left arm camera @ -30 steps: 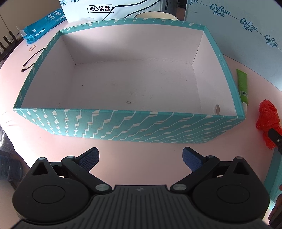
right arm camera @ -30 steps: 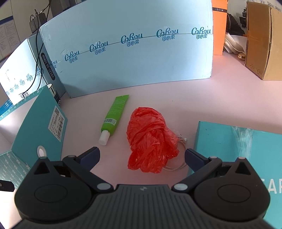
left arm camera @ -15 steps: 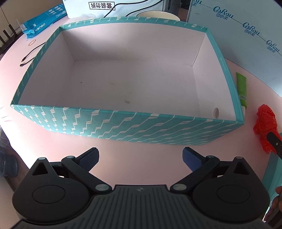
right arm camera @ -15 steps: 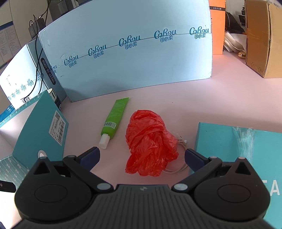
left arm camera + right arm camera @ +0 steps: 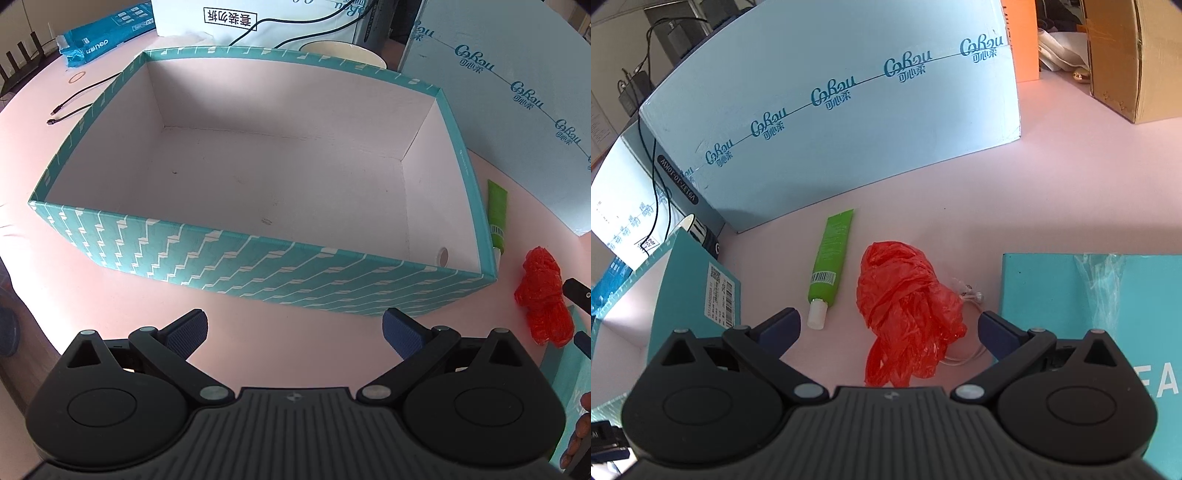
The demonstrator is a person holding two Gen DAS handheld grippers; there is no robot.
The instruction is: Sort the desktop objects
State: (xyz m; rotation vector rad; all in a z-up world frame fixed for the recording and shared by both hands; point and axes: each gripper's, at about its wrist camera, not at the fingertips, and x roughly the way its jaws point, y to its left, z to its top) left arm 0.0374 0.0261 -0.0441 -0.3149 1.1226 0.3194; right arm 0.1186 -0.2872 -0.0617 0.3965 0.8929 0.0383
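An empty teal patterned box (image 5: pixel 258 266) with a white inside stands on the pink table, just ahead of my open left gripper (image 5: pixel 293 332). A crumpled red plastic bag (image 5: pixel 905 306) lies on the table between the spread fingers of my open right gripper (image 5: pixel 888 330). Beside it on the left lies a green tube (image 5: pixel 831 266) with a white cap. Thin white earphones (image 5: pixel 967 295) peek out from the bag's right side. The left wrist view shows the red bag (image 5: pixel 543 299) and the green tube (image 5: pixel 496 214) to the right of the box.
A large pale-blue carton (image 5: pixel 849 122) walls off the back. A teal lid (image 5: pixel 1089 306) with clear wrap lies at the right, the teal box's corner (image 5: pixel 698 291) at the left. Behind the box are a blue packet (image 5: pixel 103 33), black cables (image 5: pixel 74 107) and a brown carton (image 5: pixel 1134 55).
The right gripper has moved forward and down, so the red bag now lies between its fingers. The left gripper has drifted, and the box sits more to the left and tilted in its view.
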